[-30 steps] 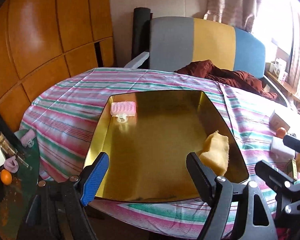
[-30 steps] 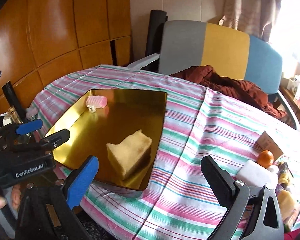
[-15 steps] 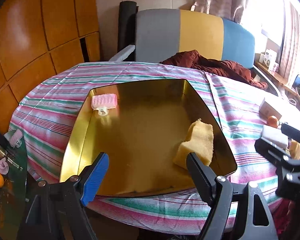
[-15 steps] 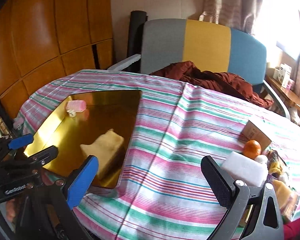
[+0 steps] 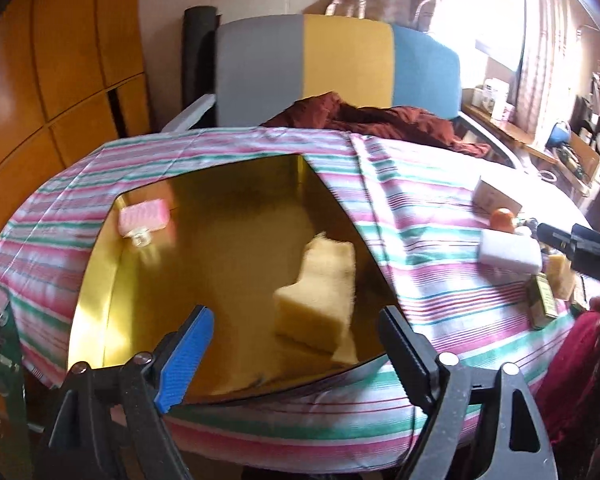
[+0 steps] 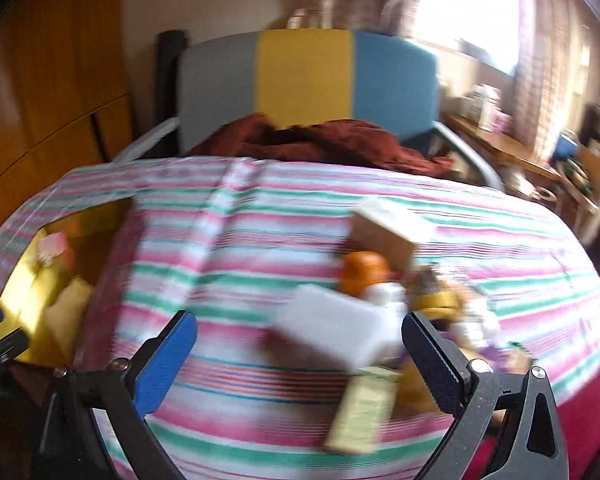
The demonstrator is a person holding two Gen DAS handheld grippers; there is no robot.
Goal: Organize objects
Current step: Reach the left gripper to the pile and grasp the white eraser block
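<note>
A gold tray (image 5: 100,304) lies on the striped tablecloth at the left. In it rest a yellow sponge (image 5: 320,288) near the right front and a pink ridged piece (image 5: 144,216) at the back left corner. My left gripper (image 5: 296,348) stands open over the tray's front edge, empty. My right gripper (image 6: 300,356) hangs open and empty above a blurred heap at the table's right: a white block (image 6: 332,332), an orange (image 6: 364,272), a cardboard box (image 6: 384,228) and a greenish packet (image 6: 364,412). The white block (image 5: 508,250) and orange (image 5: 502,218) also show in the left wrist view.
A chair (image 5: 340,60) with grey, yellow and blue panels stands behind the table, a dark red cloth (image 5: 372,116) draped on it. Wooden panels (image 5: 40,80) fill the left wall. A cluttered shelf (image 5: 572,148) runs under the bright window at the right. A green side table (image 5: 4,380) sits low left.
Both views have swung to the right. The right gripper moved from beside the tray to over the heap of objects. The tray and its contents have not moved.
</note>
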